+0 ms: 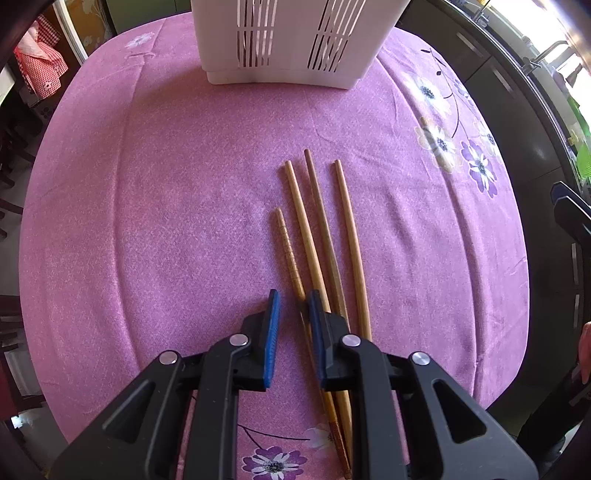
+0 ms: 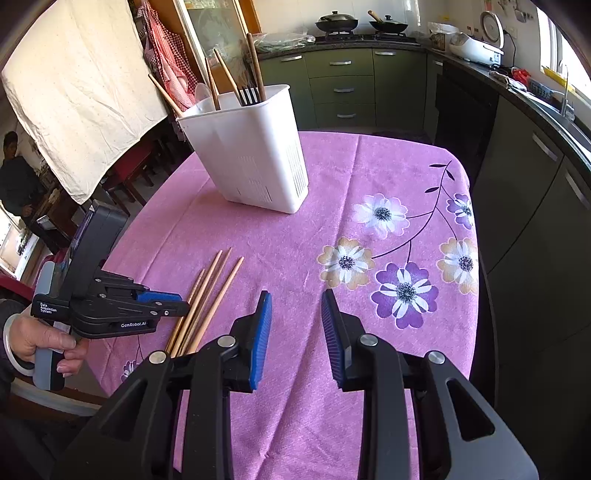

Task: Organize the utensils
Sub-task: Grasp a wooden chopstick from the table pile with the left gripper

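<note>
Several wooden chopsticks [image 1: 314,236] lie side by side on the pink flowered tablecloth [image 1: 166,221]; they also show in the right wrist view [image 2: 212,291]. A white slotted utensil holder [image 1: 291,40] stands at the far side; in the right wrist view [image 2: 255,158] it holds chopsticks, a fork and a spoon. My left gripper [image 1: 293,299] is open, low over the near ends of the chopsticks, with the leftmost one between its jaws. It shows in the right wrist view [image 2: 162,301]. My right gripper [image 2: 295,299] is open and empty above the cloth.
The table's right edge [image 2: 474,258] drops off beside dark kitchen cabinets [image 2: 524,206]. A cream cloth [image 2: 74,92] hangs at the left, chairs below it. A stove with pans [image 2: 362,22] is at the back.
</note>
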